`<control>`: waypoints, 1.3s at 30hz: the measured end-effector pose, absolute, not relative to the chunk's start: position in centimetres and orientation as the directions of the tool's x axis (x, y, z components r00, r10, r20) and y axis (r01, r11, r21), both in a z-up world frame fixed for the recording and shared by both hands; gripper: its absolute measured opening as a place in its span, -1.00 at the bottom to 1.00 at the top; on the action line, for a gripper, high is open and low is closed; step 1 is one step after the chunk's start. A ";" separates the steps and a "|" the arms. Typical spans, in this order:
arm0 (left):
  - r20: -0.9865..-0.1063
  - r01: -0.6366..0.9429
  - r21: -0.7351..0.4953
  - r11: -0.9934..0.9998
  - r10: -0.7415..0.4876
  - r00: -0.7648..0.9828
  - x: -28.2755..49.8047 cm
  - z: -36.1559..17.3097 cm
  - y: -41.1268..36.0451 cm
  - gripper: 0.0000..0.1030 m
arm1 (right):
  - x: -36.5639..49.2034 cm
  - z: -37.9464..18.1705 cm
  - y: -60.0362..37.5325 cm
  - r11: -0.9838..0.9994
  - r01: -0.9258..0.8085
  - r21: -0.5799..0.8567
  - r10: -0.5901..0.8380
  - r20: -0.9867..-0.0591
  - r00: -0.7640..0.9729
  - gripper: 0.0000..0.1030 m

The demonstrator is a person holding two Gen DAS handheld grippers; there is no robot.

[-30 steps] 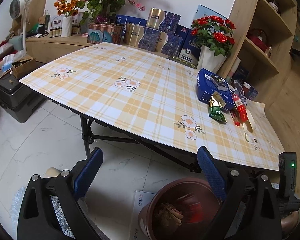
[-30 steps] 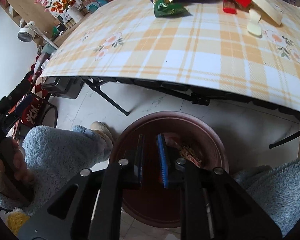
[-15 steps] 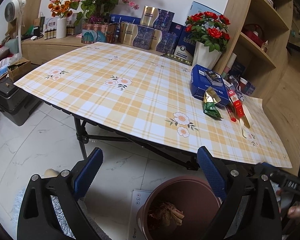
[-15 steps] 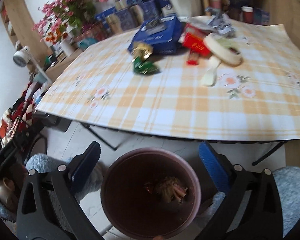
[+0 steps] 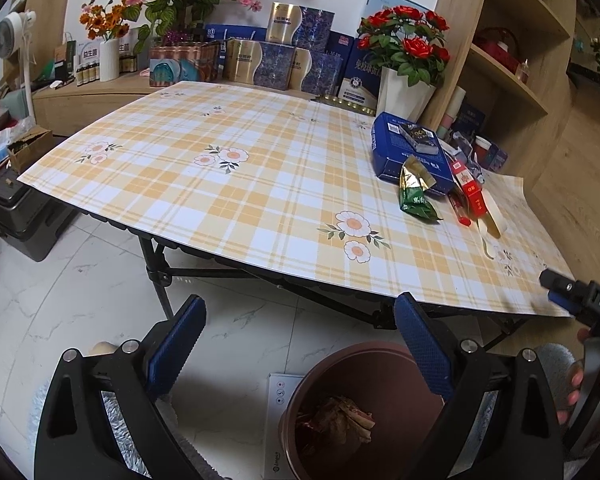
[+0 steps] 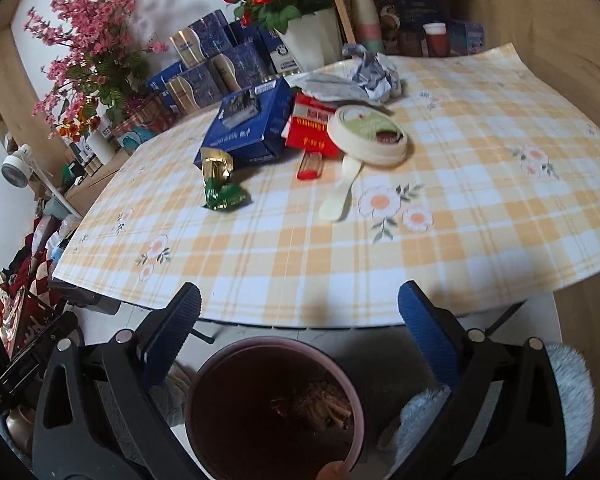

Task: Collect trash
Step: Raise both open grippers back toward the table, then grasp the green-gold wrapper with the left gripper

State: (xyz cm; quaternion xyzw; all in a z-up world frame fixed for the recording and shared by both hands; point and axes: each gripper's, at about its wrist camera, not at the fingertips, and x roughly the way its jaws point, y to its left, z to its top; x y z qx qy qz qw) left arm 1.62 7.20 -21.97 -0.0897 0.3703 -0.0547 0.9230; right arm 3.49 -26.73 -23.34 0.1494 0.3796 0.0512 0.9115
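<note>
Right gripper (image 6: 300,316) jaws spread wide, nothing between them, poised over brown bin (image 6: 204,376); left gripper (image 5: 298,328) likewise agape and empty. Bin holds crumpled brownish scraps (image 6: 316,402). Trash sits well apart on table (image 6: 480,216): green foil packet (image 6: 220,188), white spoon (image 6: 340,192), red boxes (image 6: 312,128). Suggest approaching nearest packet low, closing across its narrow width

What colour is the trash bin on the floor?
Dark reddish-brown bin, with a lighter pinkish rim; clearest in the right wrist view.
</note>
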 end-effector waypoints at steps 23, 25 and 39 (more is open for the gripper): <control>-0.646 0.236 -0.204 0.950 -0.312 0.696 7.4 -19.1 0.9 0.80 | 4.5 -20.8 -31.3 0.974 0.057 0.218 0.098 -0.639 0.763 0.89; -0.656 0.248 -0.206 0.947 -0.321 0.683 8.3 -19.3 0.2 0.80 | 4.9 -21.1 -31.7 0.976 0.067 0.205 0.084 -0.646 0.759 0.89; -0.727 0.273 -0.258 0.927 -0.373 0.577 16.9 -21.4 -4.3 0.61 | 8.9 -24.3 -35.0 0.951 0.129 0.282 0.109 -0.693 0.712 0.89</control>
